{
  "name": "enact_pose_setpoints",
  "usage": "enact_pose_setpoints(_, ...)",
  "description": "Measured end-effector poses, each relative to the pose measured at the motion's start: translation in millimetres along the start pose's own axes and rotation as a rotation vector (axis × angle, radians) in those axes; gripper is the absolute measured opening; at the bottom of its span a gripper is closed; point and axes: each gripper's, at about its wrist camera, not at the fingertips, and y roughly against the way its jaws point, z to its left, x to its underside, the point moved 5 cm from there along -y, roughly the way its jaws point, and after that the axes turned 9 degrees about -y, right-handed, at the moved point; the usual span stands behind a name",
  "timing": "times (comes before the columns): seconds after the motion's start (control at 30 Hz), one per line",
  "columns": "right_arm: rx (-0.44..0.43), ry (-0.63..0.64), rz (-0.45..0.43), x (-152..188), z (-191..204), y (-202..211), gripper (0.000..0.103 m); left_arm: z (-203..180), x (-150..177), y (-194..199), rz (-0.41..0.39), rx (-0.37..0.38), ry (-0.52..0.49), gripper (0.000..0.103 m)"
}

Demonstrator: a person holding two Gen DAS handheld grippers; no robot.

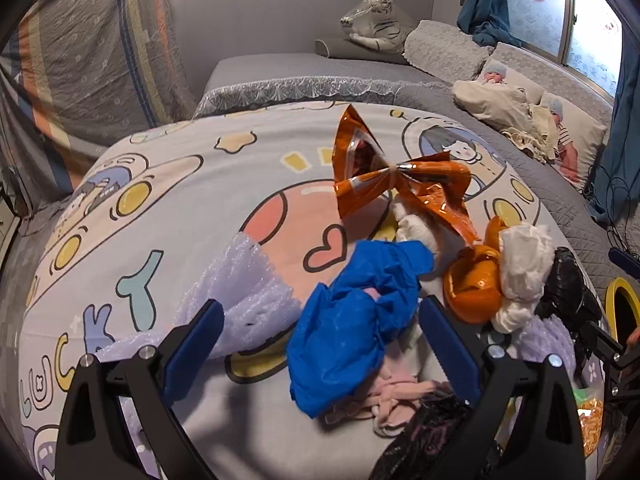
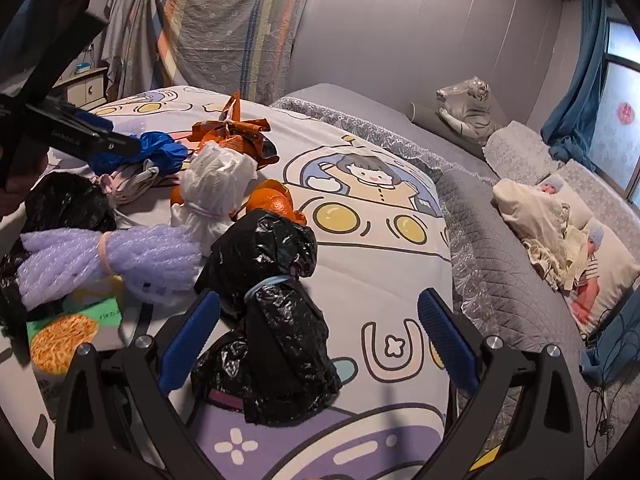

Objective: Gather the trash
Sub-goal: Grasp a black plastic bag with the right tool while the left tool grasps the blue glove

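Bedroom. Grey panelled wall (image 2: pixel 380 40) across the top of both views. Striped sheet (image 1: pixel 92 48) hangs at upper left in the left view, top centre in the right view. Small white cabinet (image 2: pixel 86 86) at far left of the right view, partly hidden. Bed covered by cartoon-print quilt (image 1: pixel 168 216) in the foreground; grey bedspread (image 2: pixel 516 292) with lace edge behind and right. Plastic-wrapped tiger plush (image 1: pixel 374 24) against the wall, upper centre. Printed pillows (image 1: pixel 576 140) at right. Window (image 1: pixel 560 12) at upper right, daylight through patterned glass, blue curtain (image 1: pixel 486 4) beside it.
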Motion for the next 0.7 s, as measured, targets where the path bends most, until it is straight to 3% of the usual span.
enact_pose_setpoints(0.13,-0.007,-0.026,0.019,-3.2,-3.9,-6.4,0.092,-0.9,-1.8,-6.8,0.013,-0.026,-0.022,0.085)
enact_pose_setpoints(0.17,-0.008,-0.027,0.023,-3.2,-3.4,-7.8,0.086,-1.0,-2.5,-8.7,0.015,-0.032,-0.026,0.082)
enact_pose_setpoints(0.33,-0.009,-0.025,0.049,-0.2,-1.8,-14.9,0.076,0.0,-0.5,-17.5,0.042,-0.021,-0.020,0.061)
enact_pose_setpoints(0.63,-0.026,-0.036,0.061,-0.3,-0.8,-16.3,0.069,9.0,-7.6,-23.1,0.051,0.070,0.051,0.059)
enact_pose_setpoints(0.7,-0.031,-0.047,0.069,-0.1,-1.4,-18.4,0.063,12.8,-7.4,-27.7,0.061,0.075,0.074,0.056)
